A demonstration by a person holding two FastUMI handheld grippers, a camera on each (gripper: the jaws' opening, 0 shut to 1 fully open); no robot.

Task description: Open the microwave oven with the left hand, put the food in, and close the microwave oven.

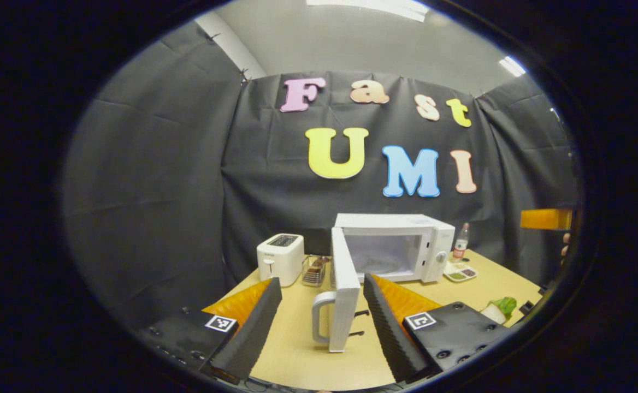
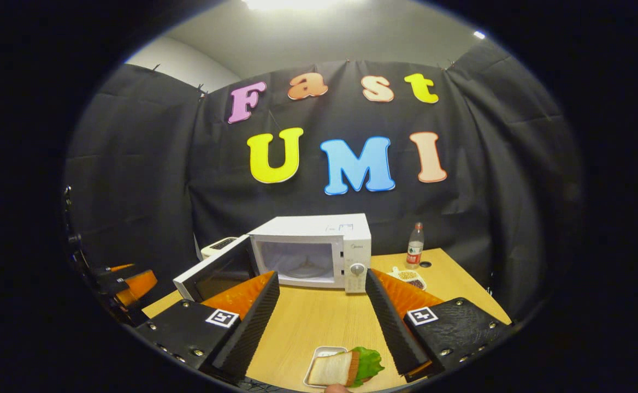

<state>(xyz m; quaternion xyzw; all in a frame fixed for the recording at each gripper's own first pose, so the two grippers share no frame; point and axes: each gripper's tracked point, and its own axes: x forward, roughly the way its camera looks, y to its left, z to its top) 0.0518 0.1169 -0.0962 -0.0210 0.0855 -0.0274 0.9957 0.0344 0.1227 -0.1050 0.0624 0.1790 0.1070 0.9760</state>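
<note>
The white microwave [image 1: 393, 245] stands at the back of the wooden table [image 1: 291, 349] with its door [image 1: 346, 289] swung wide open, edge-on to me, handle [image 1: 322, 316] facing left. My left gripper [image 1: 321, 279] is open; door and handle show between its fingers, and I cannot tell whether they touch. The cavity looks empty. The food, a sandwich with lettuce on a small white tray [image 2: 341, 368], lies near the front edge. My right gripper [image 2: 322, 277] hangs open above it, holding nothing. The microwave [image 2: 311, 251] faces it, door [image 2: 215, 270] open to the left.
A white toaster [image 1: 281, 256] and a small glass container [image 1: 314, 270] stand left of the microwave. To its right are a bottle [image 2: 415, 245] and a compartment dish [image 2: 409, 277]. The left gripper [image 2: 128, 286] shows at the far left of the right gripper view.
</note>
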